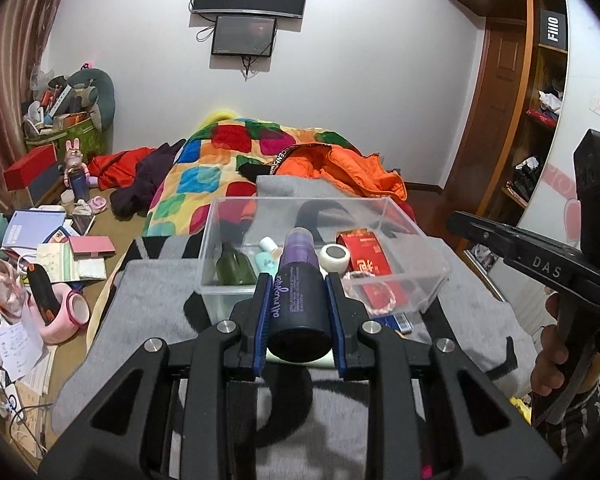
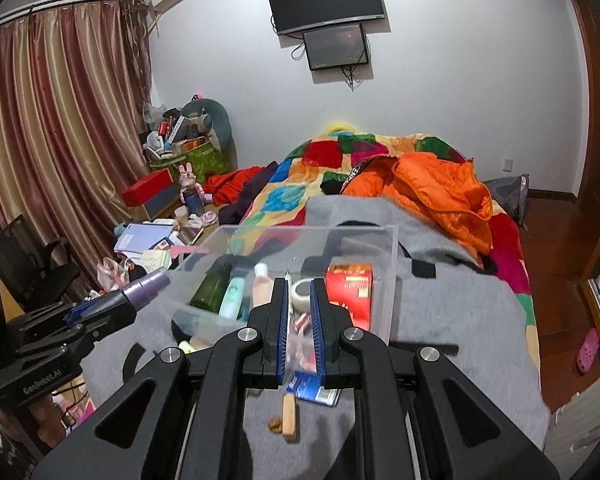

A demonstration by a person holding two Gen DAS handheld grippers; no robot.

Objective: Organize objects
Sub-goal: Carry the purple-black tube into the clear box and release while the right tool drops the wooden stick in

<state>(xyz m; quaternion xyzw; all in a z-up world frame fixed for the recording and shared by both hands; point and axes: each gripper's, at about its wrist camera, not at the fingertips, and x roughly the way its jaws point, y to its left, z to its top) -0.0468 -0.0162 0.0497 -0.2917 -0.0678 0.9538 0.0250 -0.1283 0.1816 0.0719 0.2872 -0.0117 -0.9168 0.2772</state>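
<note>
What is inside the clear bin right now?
In the clear bin: a green bottle, a teal bottle, a beige bottle, a tape roll and a red box. The right gripper covers part of the bin's floor.

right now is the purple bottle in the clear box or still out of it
Out. The purple bottle is clamped in the left gripper, held short of the clear box; the right wrist view shows it left of the box.

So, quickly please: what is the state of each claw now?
Left claw: closed on the purple bottle.
Right claw: closed on a clear packet.
</note>
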